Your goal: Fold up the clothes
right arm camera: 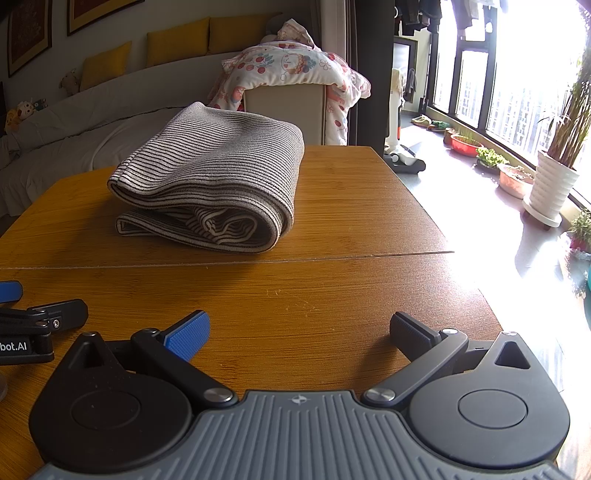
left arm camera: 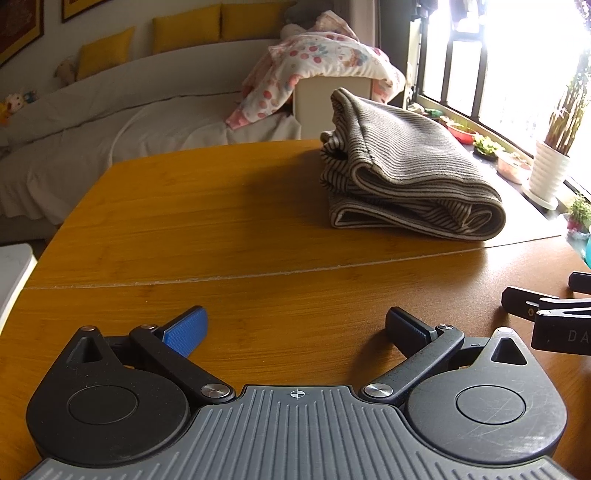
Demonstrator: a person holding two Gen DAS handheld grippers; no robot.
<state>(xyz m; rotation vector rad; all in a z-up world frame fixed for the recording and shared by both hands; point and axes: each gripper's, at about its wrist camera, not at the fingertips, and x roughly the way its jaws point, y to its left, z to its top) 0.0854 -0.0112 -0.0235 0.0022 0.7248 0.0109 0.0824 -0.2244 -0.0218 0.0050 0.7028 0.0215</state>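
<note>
A grey and cream striped garment [left arm camera: 406, 173] lies folded into a thick bundle on the far right part of the wooden table [left arm camera: 229, 229]. In the right wrist view the same garment [right arm camera: 214, 184] sits ahead and left of centre on the table [right arm camera: 332, 288]. My left gripper [left arm camera: 295, 328] is open, well short of the bundle, with nothing between its blue-padded fingers [left arm camera: 186, 330]. My right gripper [right arm camera: 299, 332] is open too and empty, low over the near half of the table. Each gripper shows at the edge of the other's view.
A seam [left arm camera: 258, 275] runs across the table between the grippers and the bundle. Behind the table stand a sofa with yellow cushions [left arm camera: 184, 29] and a floral quilt [left arm camera: 325, 62] draped over a chair. Potted plants [right arm camera: 554, 177] line the window sill on the right.
</note>
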